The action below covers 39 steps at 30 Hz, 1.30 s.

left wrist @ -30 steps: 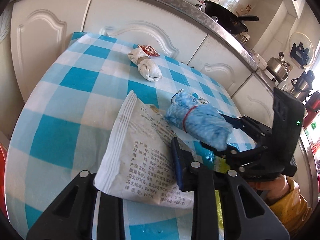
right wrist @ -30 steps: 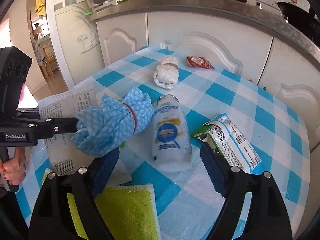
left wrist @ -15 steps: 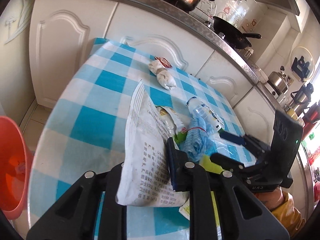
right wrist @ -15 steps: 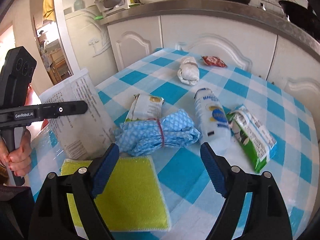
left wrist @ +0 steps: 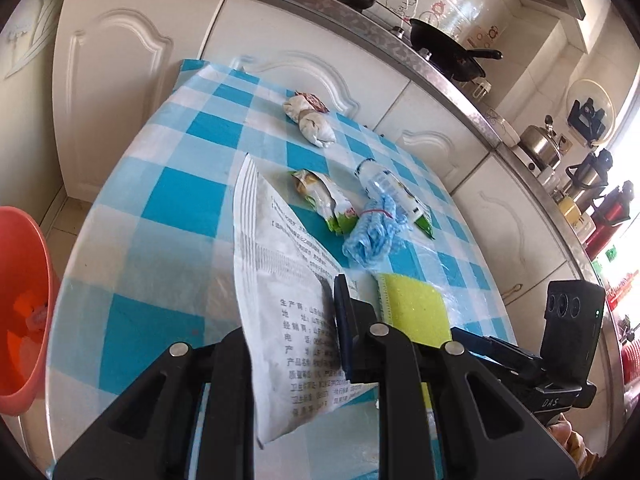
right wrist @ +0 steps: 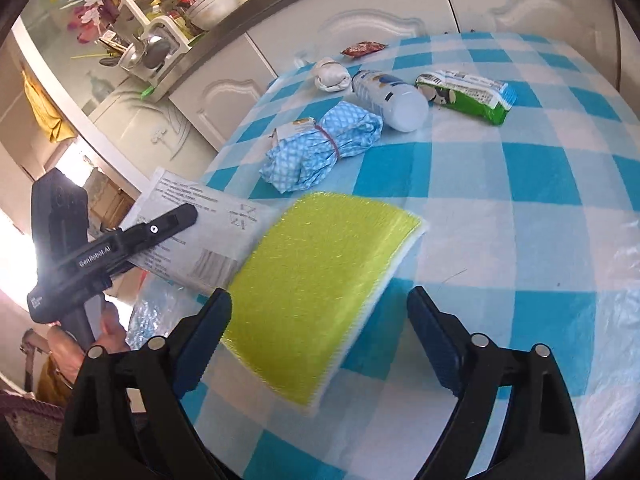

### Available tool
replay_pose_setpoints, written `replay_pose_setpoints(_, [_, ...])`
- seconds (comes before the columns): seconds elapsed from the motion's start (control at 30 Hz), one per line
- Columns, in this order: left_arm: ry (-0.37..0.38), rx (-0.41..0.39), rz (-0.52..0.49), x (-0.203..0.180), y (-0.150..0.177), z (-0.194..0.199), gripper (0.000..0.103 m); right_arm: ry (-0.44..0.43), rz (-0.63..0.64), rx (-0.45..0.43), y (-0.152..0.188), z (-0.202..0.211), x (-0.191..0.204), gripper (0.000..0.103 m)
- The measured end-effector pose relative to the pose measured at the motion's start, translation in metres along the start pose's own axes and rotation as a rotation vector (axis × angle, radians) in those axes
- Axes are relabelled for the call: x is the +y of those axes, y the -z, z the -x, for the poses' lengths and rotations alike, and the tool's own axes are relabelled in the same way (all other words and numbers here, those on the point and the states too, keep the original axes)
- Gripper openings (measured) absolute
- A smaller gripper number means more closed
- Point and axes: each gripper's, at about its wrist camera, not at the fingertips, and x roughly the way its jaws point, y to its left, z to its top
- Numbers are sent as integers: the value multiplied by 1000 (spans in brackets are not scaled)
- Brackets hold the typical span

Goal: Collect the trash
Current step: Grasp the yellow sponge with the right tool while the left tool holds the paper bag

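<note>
My left gripper (left wrist: 296, 320) is shut on a large white printed wrapper (left wrist: 280, 276) and holds it above the checked table (left wrist: 160, 200); the wrapper also shows in the right wrist view (right wrist: 192, 224). My right gripper (right wrist: 320, 316) is open and empty over a yellow sponge (right wrist: 320, 276). On the table lie a blue cloth bundle (right wrist: 320, 148), a white plastic bottle (right wrist: 388, 96), a green snack wrapper (right wrist: 468, 96), a smaller opened wrapper (left wrist: 324, 200), a crumpled white wad (left wrist: 312, 124) and a small red packet (right wrist: 364, 48).
An orange bin (left wrist: 20, 308) stands on the floor left of the table. White cabinets (left wrist: 120, 72) and a counter with a pot and pan (left wrist: 444, 48) run behind the table. The table's near edge is below both grippers.
My right gripper let go of the blue cloth bundle, which now lies on the table, and drew back over the sponge. My left gripper lifted the white wrapper and pulled back towards the table's edge.
</note>
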Motion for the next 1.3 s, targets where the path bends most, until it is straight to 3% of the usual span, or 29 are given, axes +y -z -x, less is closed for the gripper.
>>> replay_pose_setpoints(0.13, [36,25,-35,-16,14,-3,20,39,-30,-7,0,-2,5,75])
replay_pose_setpoints(0.23, [60,64,-41,-24,23,-9,20,0,-94,-16,-2,-1,-3,73])
replay_pose_setpoints(0.3, [63,73,-49,-27,28,-11,20,18,-96,-21,-2,0,-1,76])
replay_pose_setpoints(0.37, [85,88,-46,-30,31,-13,20,23,-71,-28,1,-2,6,93])
replay_pose_setpoints(0.6, [81,90,-57,-30,38,-10,20,119,77,-5,12,-10,30,98])
replay_pose_setpoints(0.73, [62,75,-68,-28,40,-6,20,230,209,14,21,-21,48,99])
replay_pose_setpoints(0.8, [54,73,-68,-26,42,-4,20,243,212,10,24,-22,50,99])
replay_pose_setpoints(0.93, [57,72,-69,-24,44,0,19,242,208,3,26,-20,47,94])
replay_pose_setpoints(1.03, [55,66,-69,-23,45,4,19,272,225,-7,28,-18,47,82])
replay_pose_setpoints(1.3, [38,46,-50,-12,48,19,18,321,253,-25,38,-14,51,78])
